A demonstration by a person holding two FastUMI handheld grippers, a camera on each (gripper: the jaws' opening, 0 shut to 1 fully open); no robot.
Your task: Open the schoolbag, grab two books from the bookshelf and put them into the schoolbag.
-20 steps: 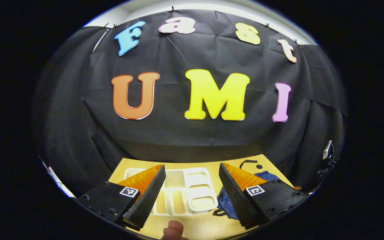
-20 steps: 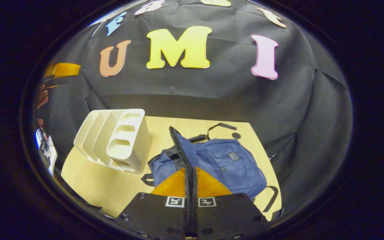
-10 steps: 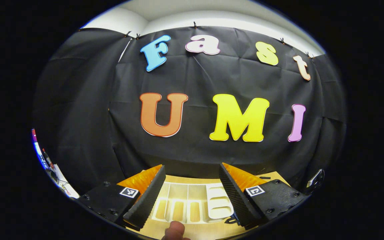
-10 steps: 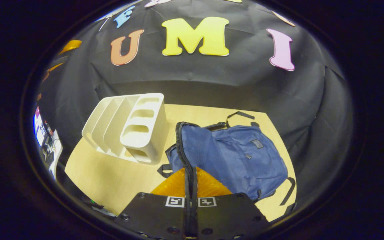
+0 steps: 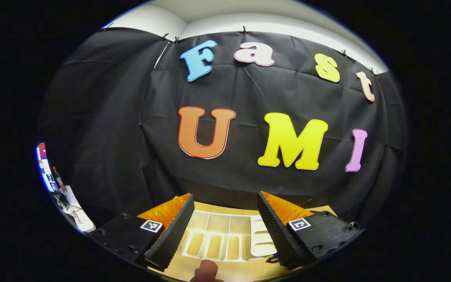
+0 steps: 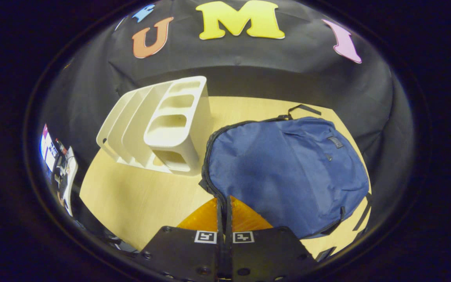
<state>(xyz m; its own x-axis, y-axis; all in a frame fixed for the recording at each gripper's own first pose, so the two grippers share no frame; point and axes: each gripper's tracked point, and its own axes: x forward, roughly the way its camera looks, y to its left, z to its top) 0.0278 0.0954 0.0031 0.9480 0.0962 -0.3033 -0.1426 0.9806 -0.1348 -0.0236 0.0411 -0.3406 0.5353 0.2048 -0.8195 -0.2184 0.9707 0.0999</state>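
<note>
Right gripper view: we see the right gripper [image 6: 223,203] with fingers pressed together on the zipper edge of the blue schoolbag [image 6: 288,172], which lies flat on the desk [image 6: 131,203] toward its right edge; the white bookshelf [image 6: 163,125] stands just beside it, nearer the back-left corner. Left gripper view: the left gripper [image 5: 225,213] is held apart above the bookshelf [image 5: 225,239]

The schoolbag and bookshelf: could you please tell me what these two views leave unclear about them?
- Inside of the schoolbag, right gripper view: covered by its own blue fabric.
- What the right gripper pinches at the bag's edge: too thin to tell.
- Near end of the bookshelf, left gripper view: cut off by the picture's edge and the left gripper's fingers.
</note>
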